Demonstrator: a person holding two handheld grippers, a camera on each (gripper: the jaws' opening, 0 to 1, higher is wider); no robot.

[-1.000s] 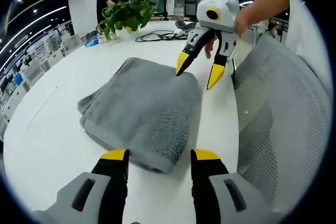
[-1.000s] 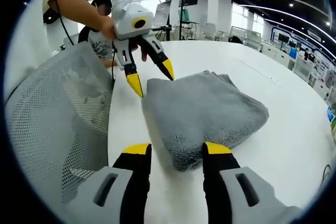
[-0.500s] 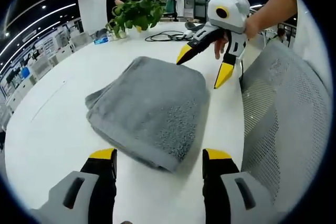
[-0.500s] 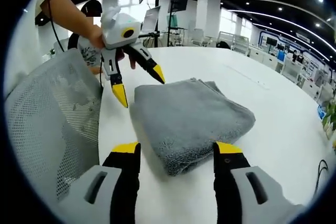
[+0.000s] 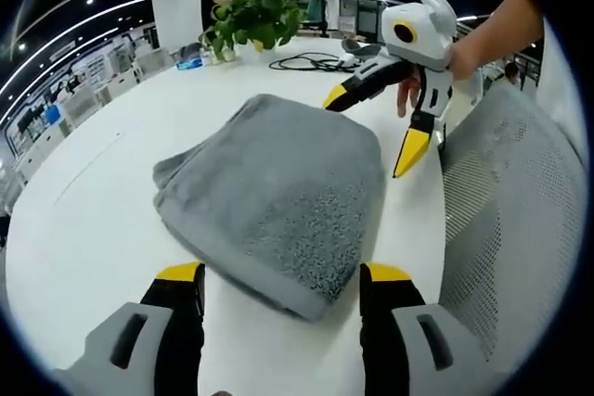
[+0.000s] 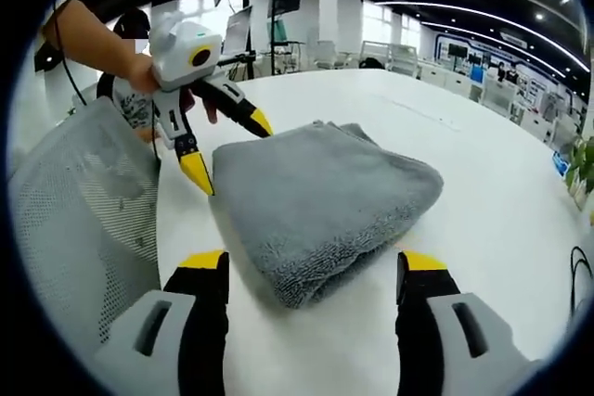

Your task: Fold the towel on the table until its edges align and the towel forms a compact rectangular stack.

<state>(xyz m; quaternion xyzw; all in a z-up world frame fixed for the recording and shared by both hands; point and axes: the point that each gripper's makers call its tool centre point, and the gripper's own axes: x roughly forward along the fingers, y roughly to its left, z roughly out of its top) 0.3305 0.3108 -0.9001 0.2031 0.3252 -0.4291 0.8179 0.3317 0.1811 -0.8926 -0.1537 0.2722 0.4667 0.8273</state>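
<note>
The grey towel [image 5: 278, 197] is lying folded into a thick, roughly rectangular stack on the white table [image 5: 102, 201], beside a mesh chair back [image 5: 515, 220], its layered edges not quite flush along one side, so the fold is judged nearly done. The left tongs [image 5: 278, 277] are being held apart and empty just off the towel's near end. At the opposite end the right tongs [image 6: 311, 264] are likewise being held spread wide with nothing between them, seemingly so both ends can be squared together.
</note>
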